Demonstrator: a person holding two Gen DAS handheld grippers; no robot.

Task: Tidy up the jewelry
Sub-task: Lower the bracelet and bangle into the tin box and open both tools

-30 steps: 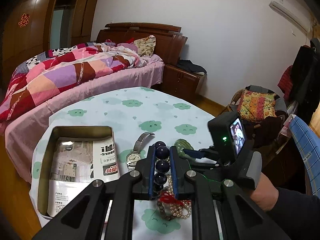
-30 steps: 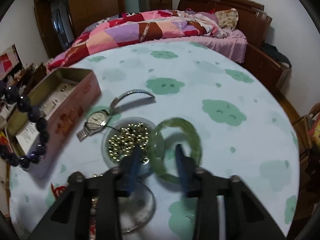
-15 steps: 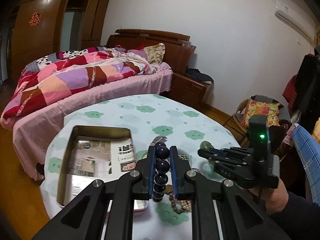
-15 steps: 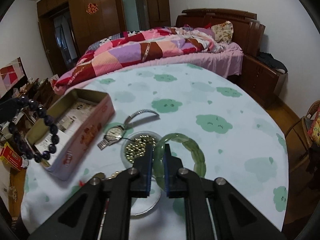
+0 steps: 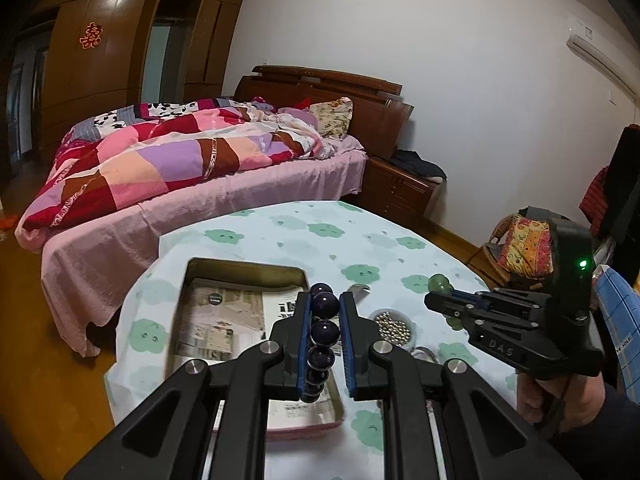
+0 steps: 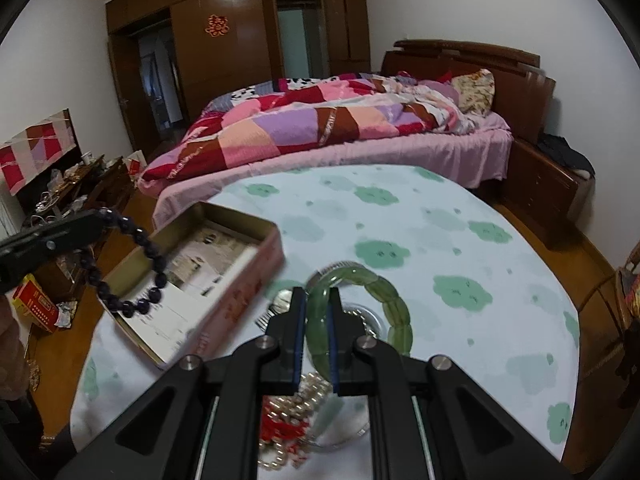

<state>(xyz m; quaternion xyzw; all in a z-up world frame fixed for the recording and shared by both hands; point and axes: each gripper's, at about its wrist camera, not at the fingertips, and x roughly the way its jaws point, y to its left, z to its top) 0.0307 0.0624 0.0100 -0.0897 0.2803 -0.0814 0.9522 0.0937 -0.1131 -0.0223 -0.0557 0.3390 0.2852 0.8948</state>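
Left wrist view: the left gripper point(image 5: 324, 312) is clamped on a dark purple round-bead bracelet point(image 5: 322, 336), held in the air above the open rectangular metal tin point(image 5: 240, 268) lined with printed paper. The tin rests on the round table with cloud-print cloth point(image 5: 320, 232).

Right wrist view: the right gripper point(image 6: 316, 312) is clamped on a translucent green jade bangle point(image 6: 384, 296), raised above a clear round dish of small gold beads point(image 6: 366, 316). A pearl strand with red tassel point(image 6: 284, 428) lies below the gripper's arms.
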